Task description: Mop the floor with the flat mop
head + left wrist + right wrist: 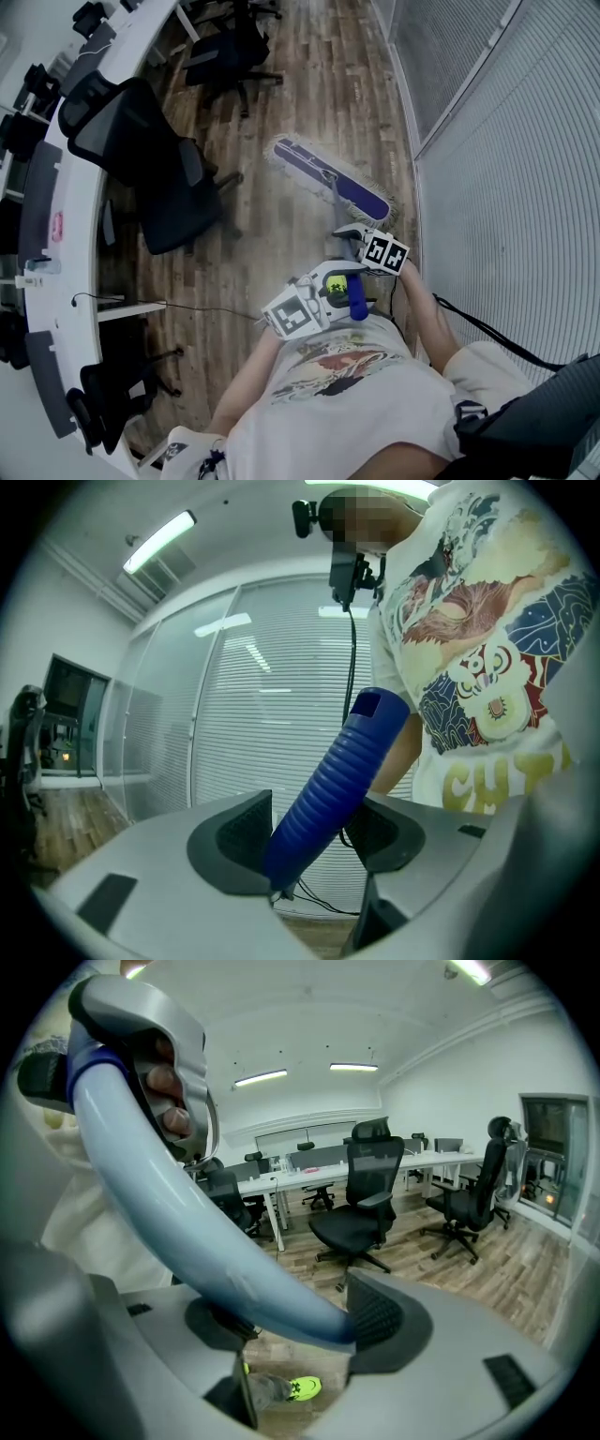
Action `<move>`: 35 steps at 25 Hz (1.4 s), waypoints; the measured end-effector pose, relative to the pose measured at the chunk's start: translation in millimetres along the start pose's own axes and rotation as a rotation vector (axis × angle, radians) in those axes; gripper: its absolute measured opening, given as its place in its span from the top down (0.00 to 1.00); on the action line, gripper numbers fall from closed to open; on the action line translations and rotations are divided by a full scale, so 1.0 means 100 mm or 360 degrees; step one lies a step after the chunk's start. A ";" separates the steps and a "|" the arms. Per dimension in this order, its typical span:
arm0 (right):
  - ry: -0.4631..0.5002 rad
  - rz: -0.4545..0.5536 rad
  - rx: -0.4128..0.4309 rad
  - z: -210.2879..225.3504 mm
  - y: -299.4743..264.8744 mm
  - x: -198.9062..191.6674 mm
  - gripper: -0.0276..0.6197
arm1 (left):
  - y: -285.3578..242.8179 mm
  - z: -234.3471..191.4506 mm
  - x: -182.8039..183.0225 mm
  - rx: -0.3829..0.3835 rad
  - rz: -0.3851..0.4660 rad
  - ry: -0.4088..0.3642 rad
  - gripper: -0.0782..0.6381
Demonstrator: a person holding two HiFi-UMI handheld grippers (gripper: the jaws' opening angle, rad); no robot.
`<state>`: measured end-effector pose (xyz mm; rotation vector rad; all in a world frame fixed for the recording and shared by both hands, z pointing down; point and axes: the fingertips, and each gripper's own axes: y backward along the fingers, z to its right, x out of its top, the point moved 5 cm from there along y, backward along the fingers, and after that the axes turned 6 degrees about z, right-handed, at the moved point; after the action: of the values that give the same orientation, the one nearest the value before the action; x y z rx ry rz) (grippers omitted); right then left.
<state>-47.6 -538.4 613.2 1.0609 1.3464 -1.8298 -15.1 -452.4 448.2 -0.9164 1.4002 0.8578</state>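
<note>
As both clamp | left tongs (314, 834): blue grip (342, 771) | right tongs (298, 1321): pole (187, 1204) (apparently)

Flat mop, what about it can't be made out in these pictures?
- Head view: the underside of the flat mop head faces the wooden floor, so its state is hidden.
- Head view: the mop pole disappears under the right gripper and its marker cube.
- Right gripper view: the mop pole covers one pad; the flat mop head is out of frame.
- Left gripper view: only the blue ribbed grip shows.

Blk office chair (155, 173) by curved wht desk (80, 244), 2nd chair (230, 52) beyond, slatted blinds (506, 187) at R
</note>
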 end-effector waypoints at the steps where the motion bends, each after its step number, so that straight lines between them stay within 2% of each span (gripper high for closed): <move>1: 0.0004 -0.0005 0.0005 0.12 0.05 -0.02 0.58 | -0.09 -0.10 -0.01 -0.0006 -0.0004 -0.0002 0.58; 8: 0.0031 -0.0021 0.0020 0.88 0.23 -0.09 0.58 | -0.46 -0.79 -0.09 0.0016 -0.0040 -0.0026 0.57; 14: 0.0024 0.0063 -0.0040 1.36 0.28 -0.14 0.58 | -0.62 -1.21 -0.18 -0.0003 -0.0072 -0.0048 0.57; 19: 0.0086 -0.0008 -0.0023 1.64 0.21 -0.15 0.58 | -0.65 -1.46 -0.28 -0.0012 -0.0108 -0.0032 0.57; 28: -0.0031 0.0104 -0.0081 2.29 0.28 0.00 0.57 | -0.74 -2.16 -0.21 -0.0052 -0.0022 -0.0062 0.56; 35: -0.0034 0.0076 -0.0093 2.83 0.31 0.17 0.57 | -0.79 -2.72 -0.09 -0.0094 0.0019 -0.0061 0.56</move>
<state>-97.8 -818.6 628.1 1.0318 1.3426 -1.7519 -57.5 -732.4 468.2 -0.9329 1.3545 0.9254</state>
